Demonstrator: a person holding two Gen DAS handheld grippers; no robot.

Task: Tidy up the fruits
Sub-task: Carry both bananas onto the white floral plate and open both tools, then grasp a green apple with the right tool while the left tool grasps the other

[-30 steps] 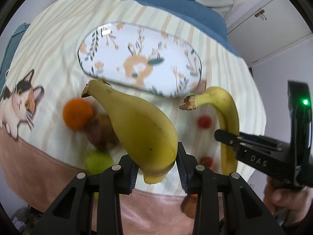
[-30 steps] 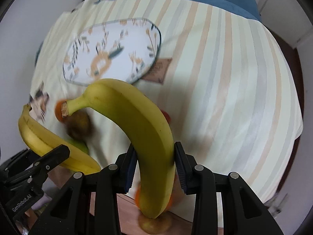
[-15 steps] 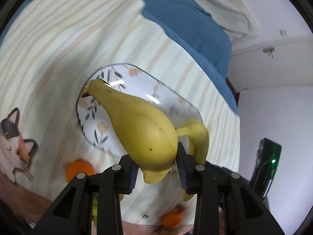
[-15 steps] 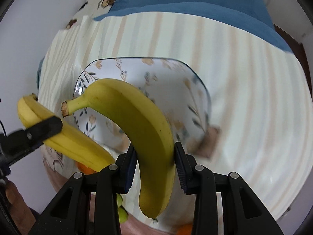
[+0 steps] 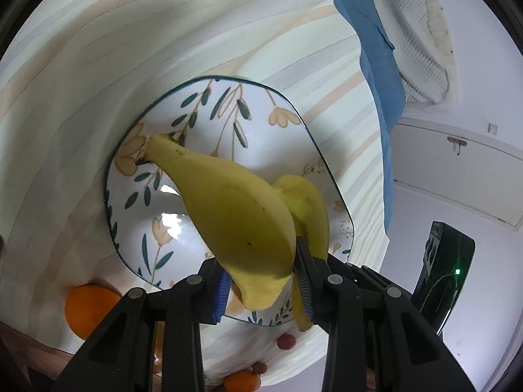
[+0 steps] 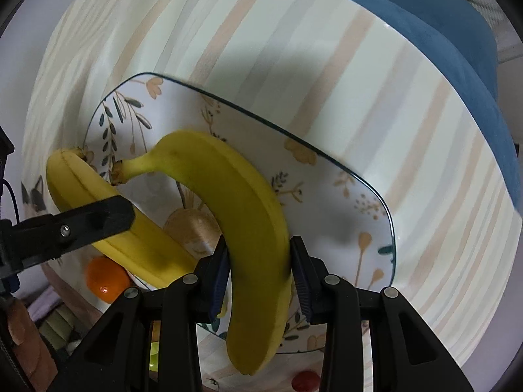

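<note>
Two bananas hang over the floral plate (image 5: 209, 104) — one banana (image 5: 235, 215) clamped in the left tool (image 5: 261, 289), the other banana (image 6: 242, 215) clamped in the right tool (image 6: 260, 281). An orange (image 5: 90, 310) lies near-left of the plate on the striped cloth (image 6: 327, 65).

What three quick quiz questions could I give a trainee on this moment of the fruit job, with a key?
1. True or false: each gripper is shut on a banana.
2. What lies beneath both bananas: A) the cat print, B) the floral plate, C) the blue blanket?
3. Which round fruit lies on the striped cloth near the plate's edge?

Key
1. True: the left gripper holds the left banana, and the right gripper holds the right banana.
2. B
3. An orange.
</note>
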